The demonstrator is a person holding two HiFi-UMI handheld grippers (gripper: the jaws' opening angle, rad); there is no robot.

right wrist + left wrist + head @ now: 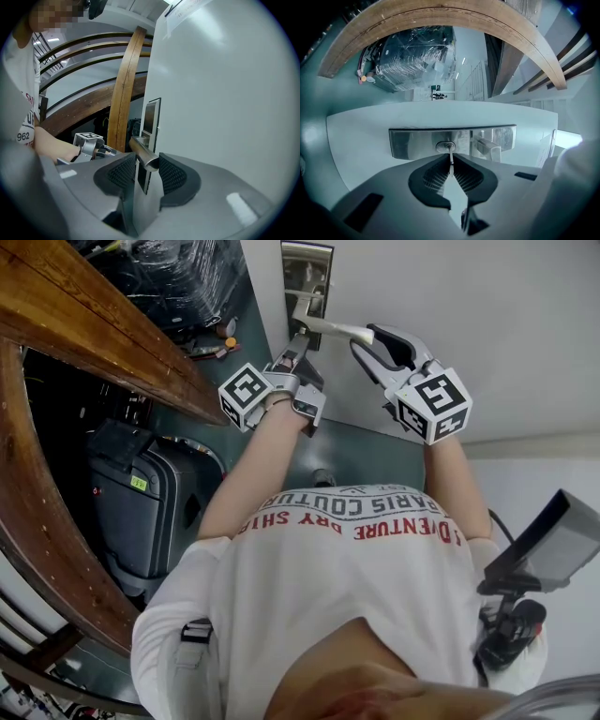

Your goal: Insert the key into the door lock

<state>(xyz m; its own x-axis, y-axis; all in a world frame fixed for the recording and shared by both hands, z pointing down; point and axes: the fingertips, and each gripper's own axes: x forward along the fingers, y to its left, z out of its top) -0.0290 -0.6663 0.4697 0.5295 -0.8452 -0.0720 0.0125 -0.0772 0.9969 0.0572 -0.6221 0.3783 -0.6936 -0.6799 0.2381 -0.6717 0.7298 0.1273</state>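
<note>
A steel lock plate [417, 142] is fixed to the white door [487, 324]; its keyhole [446, 146] sits beside the lever handle [489, 148]. My left gripper [451, 162] is shut on a thin metal key [450, 153], held edge-on, and the key's tip is in the keyhole. In the head view the left gripper [296, 345] points at the plate [306, 273], just below the handle [330, 328]. My right gripper [142, 165] is closed around the free end of the handle [146, 158], with a pad against each side. The head view shows that right gripper [372, 337] at the lever's tip.
A curved wooden rail [84, 324] runs along the left, with a dark suitcase [141, 512] below it. Plastic-wrapped goods [415, 54] stand beyond the door's edge. A monitor on a stand [548, 549] is at my right side. The floor is green-grey [361, 451].
</note>
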